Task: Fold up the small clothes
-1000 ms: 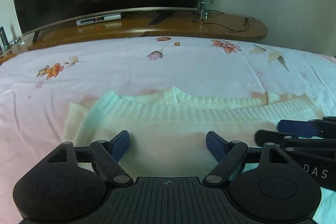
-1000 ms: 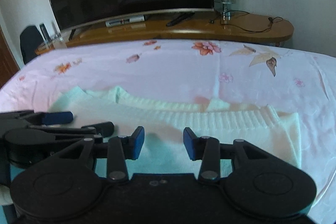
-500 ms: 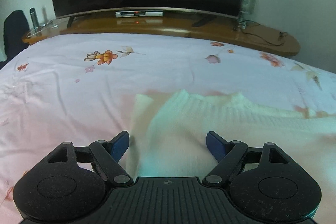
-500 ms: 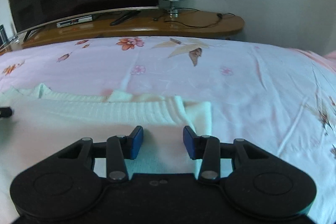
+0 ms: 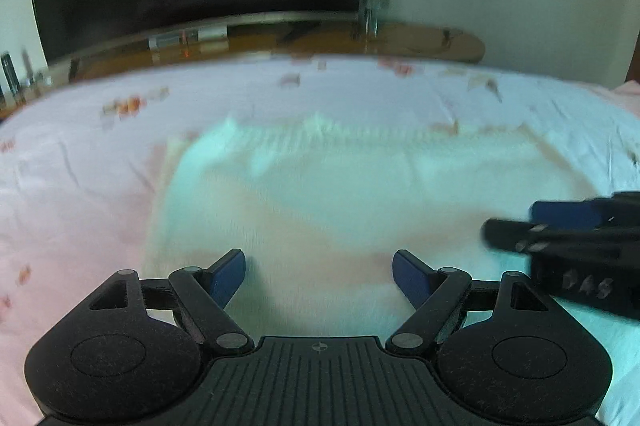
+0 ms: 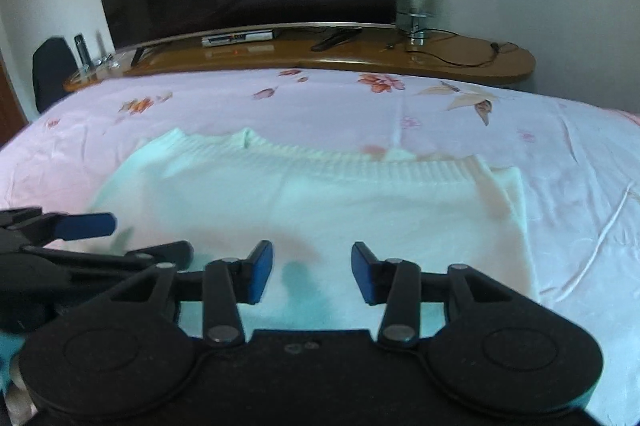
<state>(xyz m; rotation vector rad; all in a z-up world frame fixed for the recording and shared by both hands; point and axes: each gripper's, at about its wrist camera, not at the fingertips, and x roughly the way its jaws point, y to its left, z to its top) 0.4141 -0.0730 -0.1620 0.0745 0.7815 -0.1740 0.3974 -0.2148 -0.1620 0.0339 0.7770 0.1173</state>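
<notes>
A pink floral bedsheet [image 6: 540,162] covers the bed. On it lies a cream knit sweater [image 6: 320,202], folded flat, its ribbed hem at the far edge. The left gripper [image 5: 319,276] hangs spread above the near edge, pinching nothing. The right gripper [image 6: 312,272] is opening, nothing between its 2 blue pads [image 6: 259,272].

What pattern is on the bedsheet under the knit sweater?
Pale pink floral bedsheet with orange-red flowers and brown leaves, clearest in the right wrist view, beyond the cream knit sweater.
</notes>
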